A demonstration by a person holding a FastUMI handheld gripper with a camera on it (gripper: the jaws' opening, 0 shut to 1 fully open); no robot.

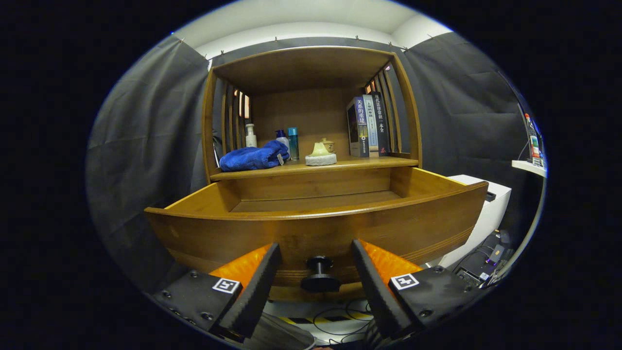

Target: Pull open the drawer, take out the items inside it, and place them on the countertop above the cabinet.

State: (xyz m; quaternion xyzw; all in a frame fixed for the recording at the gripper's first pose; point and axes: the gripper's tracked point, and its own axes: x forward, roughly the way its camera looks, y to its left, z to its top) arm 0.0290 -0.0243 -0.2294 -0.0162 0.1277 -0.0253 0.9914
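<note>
Drawer (316, 228): pulled out beneath the countertop (316, 167), what shows of its floor bare. Knob (319, 277) sits between your 2 fingers; gripper (316, 272) spread wide, holding nothing. Blue towel (252, 158) already lies above.

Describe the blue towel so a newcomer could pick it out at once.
Start at the wooden cabinet, whose drawer stands pulled open beyond the gripper and its open jaws. On the countertop above lies the blue towel, crumpled before three bottles. It is the only soft blue heap there.
</note>
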